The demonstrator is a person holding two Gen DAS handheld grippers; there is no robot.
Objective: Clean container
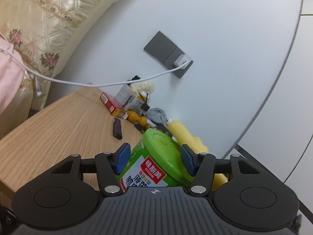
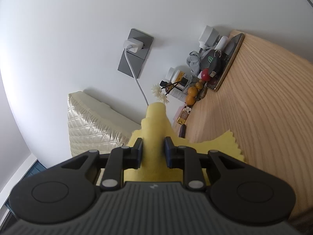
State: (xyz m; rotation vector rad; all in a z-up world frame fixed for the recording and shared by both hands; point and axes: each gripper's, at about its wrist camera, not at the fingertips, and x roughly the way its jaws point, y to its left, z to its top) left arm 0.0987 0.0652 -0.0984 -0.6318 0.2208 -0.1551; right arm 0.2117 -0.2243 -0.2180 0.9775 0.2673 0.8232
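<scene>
1. The left gripper (image 1: 155, 159) grasps a green container (image 1: 152, 164) between its blue pads (image 1: 123, 159). The container is tilted and held above the wooden table (image 1: 58, 129). Its green lid (image 1: 164, 152) is on, so what is inside cannot be seen. A red and white label (image 1: 150, 174) faces the camera.
2. The right gripper (image 2: 153, 152) is clenched on a yellow cloth (image 2: 154, 129). The cloth stands up between the fingers as a folded roll, and its loose part hangs out to both sides.
3. In the left view the yellow cloth (image 1: 185, 135) is just behind the container, on its right side. I cannot tell if they touch.
4. The near part of the table is bare wood. The table meets the white wall (image 1: 215, 29) at the far edge.
5. Along the wall stand small things: a red box (image 1: 110, 102), a dark lighter (image 1: 117, 128), an orange gourd (image 1: 137, 117), a grey rag (image 1: 157, 114) and a phone (image 2: 228, 60) with keys on it.
6. A white cable (image 1: 97, 83) runs from the wall charger (image 1: 183, 60) across to the pillow (image 1: 39, 19).
</scene>
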